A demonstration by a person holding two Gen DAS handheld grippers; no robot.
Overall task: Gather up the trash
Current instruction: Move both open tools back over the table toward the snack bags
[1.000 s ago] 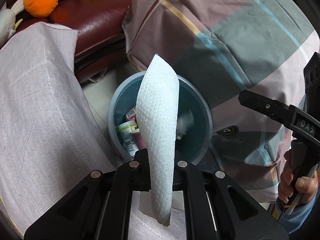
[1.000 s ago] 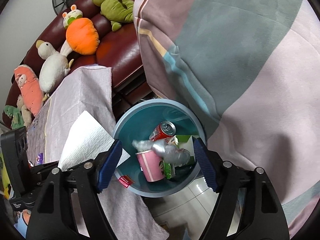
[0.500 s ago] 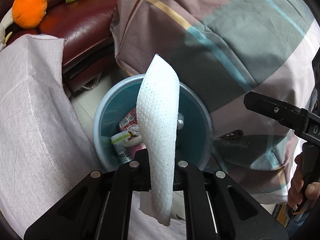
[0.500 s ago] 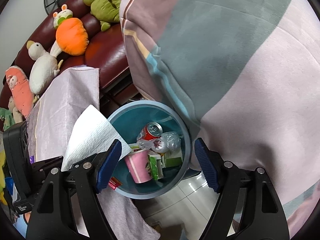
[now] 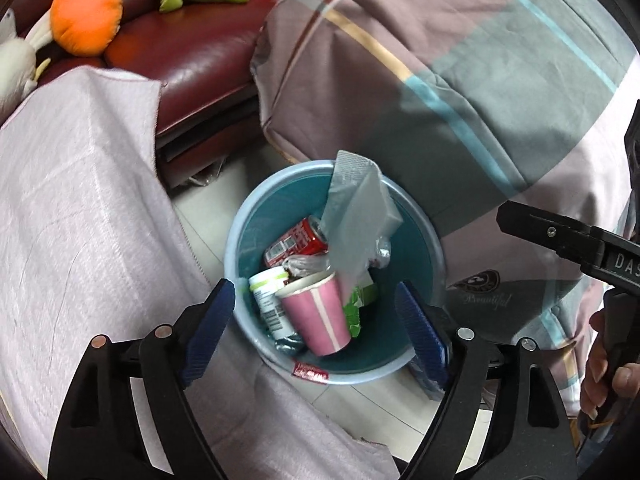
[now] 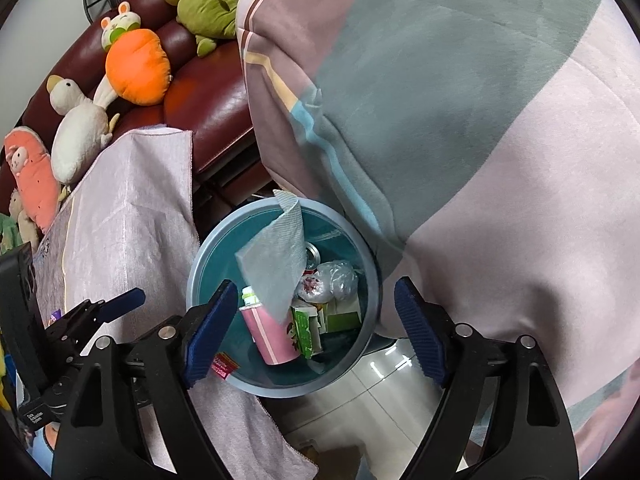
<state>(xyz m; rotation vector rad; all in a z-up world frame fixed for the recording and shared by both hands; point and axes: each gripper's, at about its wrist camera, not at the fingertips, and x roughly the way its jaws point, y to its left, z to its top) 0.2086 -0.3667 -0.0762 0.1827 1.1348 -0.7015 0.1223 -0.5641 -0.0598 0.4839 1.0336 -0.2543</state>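
**Paper towel let go over the bin**

A second ago the left gripper (image 5: 316,322) was clamped on the white dimpled paper towel (image 5: 358,220); now its blue-padded jaws stand wide apart and the sheet is free, lying tilted in the round blue plastic waste bin (image 5: 236,236), its upper corner leaning on the far rim and its lower end over the rubbish inside. The right gripper (image 6: 316,330) is spread wide too, holding nothing, above the near side of the same bin.

Under the towel lie a pink paper cup (image 5: 316,316), tipped on its side, a red drink can (image 5: 296,240), a white tub with a green rim (image 5: 270,300), a crumpled clear plastic bag (image 6: 338,278) and a green and white carton (image 6: 308,330). A small red wrapper (image 5: 310,372) sits at the bin's near rim against the cloth.

The bin stands on pale floor tiles (image 6: 384,380), hemmed between a table draped in mauve woven cloth (image 5: 80,208) and a large striped pink, grey and teal quilt (image 6: 460,120) that presses against its far side. Behind is a dark red leather sofa (image 5: 200,52) with an orange carrot plush toy (image 6: 138,66), a white duck plush (image 6: 78,128) and a green plush (image 6: 204,4).
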